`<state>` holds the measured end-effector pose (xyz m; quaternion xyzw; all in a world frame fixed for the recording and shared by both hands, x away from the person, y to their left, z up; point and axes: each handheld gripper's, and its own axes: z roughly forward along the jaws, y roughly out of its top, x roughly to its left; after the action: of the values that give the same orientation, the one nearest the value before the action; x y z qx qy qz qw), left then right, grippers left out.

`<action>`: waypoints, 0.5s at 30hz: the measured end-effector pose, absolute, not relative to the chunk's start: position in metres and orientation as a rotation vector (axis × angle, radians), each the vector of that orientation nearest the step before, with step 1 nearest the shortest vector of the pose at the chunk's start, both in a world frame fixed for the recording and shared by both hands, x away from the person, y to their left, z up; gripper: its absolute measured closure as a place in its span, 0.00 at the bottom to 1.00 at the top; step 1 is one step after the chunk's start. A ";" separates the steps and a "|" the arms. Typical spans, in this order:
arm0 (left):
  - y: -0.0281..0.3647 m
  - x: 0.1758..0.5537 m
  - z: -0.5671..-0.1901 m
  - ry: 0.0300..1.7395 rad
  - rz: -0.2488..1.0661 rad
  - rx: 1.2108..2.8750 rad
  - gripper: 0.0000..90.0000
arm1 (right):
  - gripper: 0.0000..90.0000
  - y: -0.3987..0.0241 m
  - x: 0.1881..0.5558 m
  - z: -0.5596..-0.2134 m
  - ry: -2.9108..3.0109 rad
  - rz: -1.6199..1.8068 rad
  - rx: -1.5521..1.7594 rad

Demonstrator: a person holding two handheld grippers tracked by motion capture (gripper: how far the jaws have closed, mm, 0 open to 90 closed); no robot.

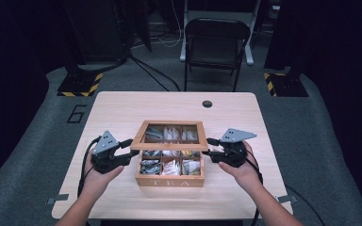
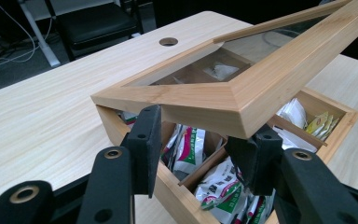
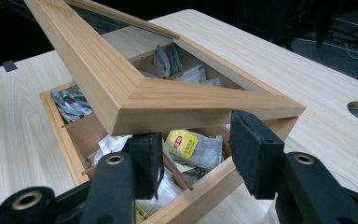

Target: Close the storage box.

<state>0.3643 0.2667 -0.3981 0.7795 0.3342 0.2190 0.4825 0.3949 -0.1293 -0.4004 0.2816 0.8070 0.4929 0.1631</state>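
Wooden box [image 1: 170,181] marked TEA at mid-table, nearer the near edge, compartments full of tea bags [image 2: 189,145]. Glass-paned lid [image 1: 170,135] raised at its front (hinged along the far side), tilted up over the rows. Left gripper [image 1: 124,147] at the lid's left front corner, jaws spread, one under the corner. Right gripper [image 1: 212,146] at the right front corner, jaws likewise apart beneath the frame. Round hole [image 1: 207,103] near the table [image 1: 122,106] far edge; folding chair [image 1: 215,40] beyond.
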 end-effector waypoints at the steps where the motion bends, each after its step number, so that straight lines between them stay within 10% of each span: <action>1: 0.267 0.364 -0.399 0.813 0.536 1.898 0.62 | 0.60 -0.129 0.394 -0.401 2.303 1.406 0.813; 15: 0.268 0.355 -0.416 0.821 0.510 1.902 0.62 | 0.59 -0.129 0.386 -0.415 2.320 1.389 0.807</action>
<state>0.3549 0.2677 -0.4156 0.7805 0.3370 0.2093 0.4831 0.3862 -0.1287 -0.4145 0.2823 0.8117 0.4860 0.1590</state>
